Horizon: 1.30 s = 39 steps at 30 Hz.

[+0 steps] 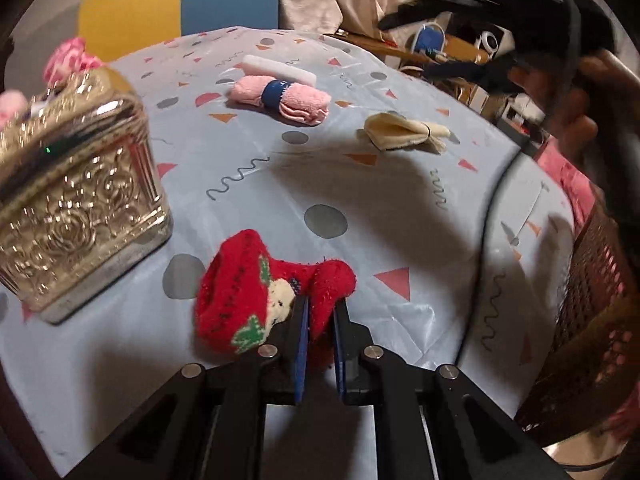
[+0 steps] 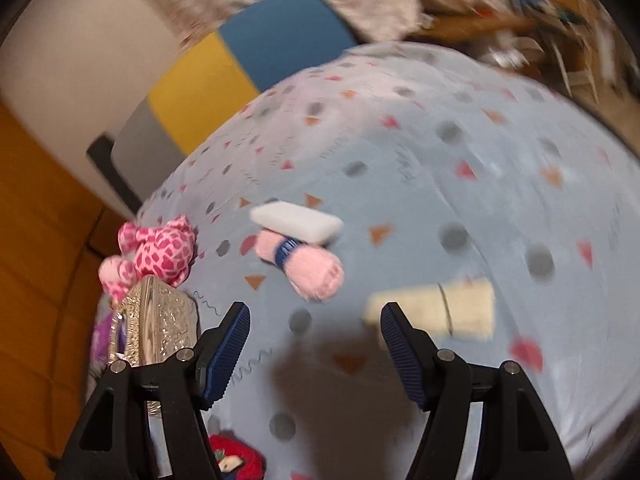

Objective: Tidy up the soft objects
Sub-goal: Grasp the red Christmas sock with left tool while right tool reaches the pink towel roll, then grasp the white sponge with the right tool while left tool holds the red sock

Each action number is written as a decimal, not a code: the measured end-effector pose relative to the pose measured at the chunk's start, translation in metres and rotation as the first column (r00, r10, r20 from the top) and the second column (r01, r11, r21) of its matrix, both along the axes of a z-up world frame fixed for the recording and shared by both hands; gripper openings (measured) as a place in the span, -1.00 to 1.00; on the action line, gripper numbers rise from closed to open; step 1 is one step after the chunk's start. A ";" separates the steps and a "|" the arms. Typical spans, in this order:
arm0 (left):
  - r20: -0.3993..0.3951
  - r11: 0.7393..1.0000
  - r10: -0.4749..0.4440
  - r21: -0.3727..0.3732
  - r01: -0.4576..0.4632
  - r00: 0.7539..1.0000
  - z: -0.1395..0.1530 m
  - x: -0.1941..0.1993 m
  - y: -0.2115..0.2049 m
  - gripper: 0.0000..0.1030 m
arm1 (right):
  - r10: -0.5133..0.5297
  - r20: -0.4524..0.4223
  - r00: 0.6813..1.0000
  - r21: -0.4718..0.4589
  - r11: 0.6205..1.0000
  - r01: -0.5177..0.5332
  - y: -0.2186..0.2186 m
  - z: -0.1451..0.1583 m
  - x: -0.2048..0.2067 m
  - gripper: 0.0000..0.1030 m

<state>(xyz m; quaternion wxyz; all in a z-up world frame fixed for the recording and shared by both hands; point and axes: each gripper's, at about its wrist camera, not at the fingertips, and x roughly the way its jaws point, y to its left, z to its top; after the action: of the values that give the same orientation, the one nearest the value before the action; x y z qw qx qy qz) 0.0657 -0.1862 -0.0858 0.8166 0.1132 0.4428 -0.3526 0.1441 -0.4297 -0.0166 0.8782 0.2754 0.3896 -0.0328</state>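
My left gripper [image 1: 320, 312] is shut on a red Christmas sock [image 1: 256, 288] that lies on the light blue tablecloth [image 1: 280, 184], just right of a silver embossed box [image 1: 76, 200]. The sock also shows in the right wrist view [image 2: 236, 456]. A rolled pink towel with a blue band [image 1: 280, 98] and a cream cloth bundle [image 1: 404, 130] lie farther back. My right gripper [image 2: 316, 316] is open and empty above the table, with the cream bundle [image 2: 432, 308] by its right finger and the pink towel [image 2: 300, 262] ahead. A pink spotted plush [image 2: 156, 252] sits in the box [image 2: 160, 328].
A white foam block [image 1: 280, 68] lies behind the pink towel, and shows in the right wrist view [image 2: 298, 220]. A brown woven basket [image 1: 592, 320] stands off the table's right edge. A yellow and blue chair [image 1: 180, 8] is behind the table. Clutter fills the far right.
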 end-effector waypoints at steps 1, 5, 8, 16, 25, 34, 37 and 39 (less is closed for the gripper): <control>-0.014 1.000 0.006 -0.020 -0.006 1.000 -0.002 0.005 0.002 -0.78 | 0.034 -0.001 0.999 -0.046 0.998 -0.034 0.007 0.003 0.015 0.34; -0.032 0.997 0.015 -0.075 -0.018 0.999 -0.009 0.010 0.007 -0.79 | 0.121 -0.063 0.991 -0.190 0.973 -0.131 0.033 -0.005 0.067 0.34; -0.052 0.993 0.028 -0.112 -0.034 0.998 -0.010 0.011 0.011 -0.79 | 0.148 -0.111 0.983 -0.275 0.946 -0.174 0.047 -0.016 0.098 0.34; -0.087 0.984 0.040 -0.169 -0.054 0.995 -0.013 0.016 0.018 -0.78 | 0.177 -0.228 0.957 -0.354 0.901 -0.251 0.063 -0.042 0.160 0.10; -0.108 0.978 0.050 -0.197 -0.071 0.993 -0.014 0.016 0.025 -0.77 | 0.138 -0.128 0.982 -0.429 0.885 -0.180 0.057 -0.005 0.139 -0.64; -0.115 0.980 0.072 -0.174 -0.092 0.991 -0.008 0.014 0.028 -0.79 | 0.343 -0.163 0.925 -0.148 0.919 -0.366 0.078 0.010 0.059 -0.62; -0.120 0.980 0.096 -0.165 -0.115 0.988 -0.002 0.009 0.036 -0.79 | 0.394 -0.189 0.899 -0.018 0.915 -0.404 0.090 -0.014 0.036 -0.62; -0.114 0.979 0.109 -0.162 -0.126 0.988 0.002 0.005 0.043 -0.79 | 0.380 -0.218 0.899 -0.036 0.918 -0.396 0.101 -0.029 0.025 -0.61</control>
<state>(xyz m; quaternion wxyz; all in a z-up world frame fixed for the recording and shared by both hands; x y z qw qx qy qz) 0.0704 -0.1429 -0.0835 0.8184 -0.0011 0.4593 -0.3452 0.1693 -0.3290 -0.0458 0.8319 0.1524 0.5243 0.0989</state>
